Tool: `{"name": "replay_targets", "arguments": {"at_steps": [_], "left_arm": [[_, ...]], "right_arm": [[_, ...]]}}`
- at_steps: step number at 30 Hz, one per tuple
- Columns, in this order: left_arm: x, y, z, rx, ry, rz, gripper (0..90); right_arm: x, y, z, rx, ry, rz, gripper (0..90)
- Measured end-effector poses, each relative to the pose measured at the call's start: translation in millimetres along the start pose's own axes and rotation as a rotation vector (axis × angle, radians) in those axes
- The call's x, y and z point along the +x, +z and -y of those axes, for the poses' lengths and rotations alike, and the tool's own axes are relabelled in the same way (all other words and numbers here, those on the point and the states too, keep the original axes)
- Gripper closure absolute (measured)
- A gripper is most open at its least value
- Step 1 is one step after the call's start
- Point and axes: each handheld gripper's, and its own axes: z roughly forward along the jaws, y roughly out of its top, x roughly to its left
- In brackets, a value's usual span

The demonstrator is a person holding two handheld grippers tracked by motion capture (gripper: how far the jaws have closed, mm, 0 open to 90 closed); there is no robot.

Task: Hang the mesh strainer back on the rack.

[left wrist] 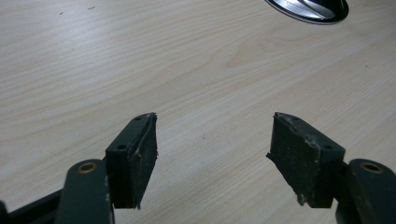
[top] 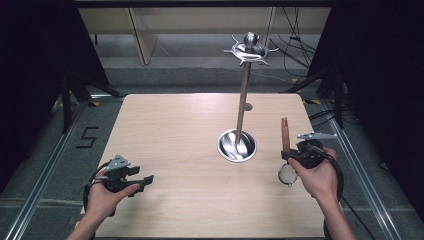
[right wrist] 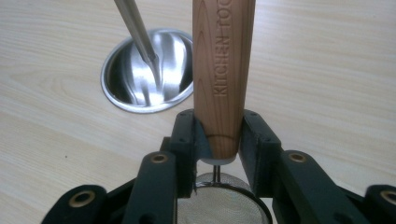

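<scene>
The strainer [top: 286,172], a small mesh sieve with a wooden handle stamped "KITCHEN TOO…", is held in the right claw [top: 286,154], clenched on the handle's lower end just above the metal neck. In the right gripper view the handle [right wrist: 223,70] rises straight up between the 2 jaws, and the mesh bowl [right wrist: 219,203] hangs below them, toward the hand. So the long axis runs from the mesh near the person up and away, the handle tip pointing at the far side of the surface [top: 175,130].

From that claw the stand [top: 244,95] lies to the left and a little farther off. It is a steel pole on a round dished base [top: 237,145], with hooked arms at the top [top: 248,50], well above the strainer. The right hand is plainly the nearer one. I judge the coming move to be carrying the strainer leftward and up to one of those hooks; which end would catch there I cannot tell, as no hanging hole or loop can be made out.

The left claw [top: 142,181] is released, jaws wide apart over bare wood near the front left, grasping nothing, well apart from the stand.

The base holds only the pole's foot, and the hooks carry nothing
</scene>
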Motion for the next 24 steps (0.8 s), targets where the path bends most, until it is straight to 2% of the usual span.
{"name": "replay_targets", "arguments": {"at_steps": [2, 3, 4, 6, 7, 8, 9, 10, 11, 12, 14, 15, 16, 17, 18, 19, 23, 24], "left_arm": [[0.0, 0.1, 0.0, 0.001, -0.001, 0.0, 31.1], [0.1, 0.1, 0.1, 0.003, 0.001, 0.0, 31.1], [0.1, 0.1, 0.1, 0.003, 0.0, 0.0, 31.0], [0.2, 0.0, 0.0, 0.005, 0.001, -0.001, 31.1], [-0.1, 0.0, 0.0, 0.004, -0.001, -0.001, 31.1], [-0.3, 0.1, 0.0, 0.002, -0.003, -0.001, 31.0], [-0.5, 0.3, 0.1, 0.001, -0.004, -0.001, 31.1], [-0.5, 0.3, 0.1, 0.001, -0.004, -0.001, 31.1], [0.1, 0.6, 0.7, -0.004, 0.003, 0.003, 31.1], [0.0, 0.7, 0.6, -0.004, 0.001, 0.002, 31.1], [0.0, 0.7, 0.6, -0.004, 0.002, 0.001, 31.1], [-0.1, 0.9, 0.5, -0.005, 0.0, 0.001, 31.1], [-0.1, 0.9, 0.5, -0.005, 0.0, 0.001, 31.1], [-0.1, 1.0, 0.5, -0.005, 0.001, 0.001, 31.0], [-0.8, 1.5, 0.6, -0.012, -0.007, -0.002, 31.0], [-2.3, 2.5, 0.9, -0.026, -0.025, -0.005, 31.1], [-2.3, 2.2, 0.5, -0.023, -0.025, -0.002, 31.1], [-2.2, 2.2, 0.5, -0.022, -0.025, -0.001, 31.1]], "right_arm": [[1.9, -1.7, -0.9, 0.008, 0.01, 0.0, 69.3], [1.7, -1.1, -2.8, -0.028, -0.022, -0.003, 69.3], [1.4, -2.0, -3.9, -0.036, -0.04, -0.02, 69.3], [3.1, -4.0, -5.0, -0.03, -0.041, -0.013, 69.3], [5.8, -4.9, -7.1, -0.054, -0.03, -0.017, 69.3], [6.1, -6.1, -7.7, -0.05, -0.043, -0.009, 69.3], [7.5, -5.6, -8.4, -0.063, -0.035, -0.004, 69.3], [8.0, -7.5, -9.2, -0.052, -0.036, -0.006, 69.3], [11.1, -9.0, -9.2, -0.048, -0.002, -0.019, 69.3], [12.4, -9.4, -9.8, -0.052, 0.005, -0.013, 69.3], [9.0, -9.8, -11.3, -0.068, -0.05, 0.0, 69.3], [12.6, -9.3, -11.2, -0.083, -0.005, -0.024, 69.3], [10.8, -11.0, -12.4, -0.071, -0.028, -0.007, 69.3], [13.6, -12.2, -12.7, -0.077, 0.0, -0.02, 69.3], [13.6, -12.2, -12.7, -0.077, 0.0, -0.02, 69.3], [11.7, -13.1, -14.7, -0.097, -0.039, -0.018, 69.3], [13.8, -15.8, -18.0, -0.118, -0.042, -0.031, 69.3], [14.5, -16.6, -18.5, -0.116, -0.048, -0.004, 69.3]]}}
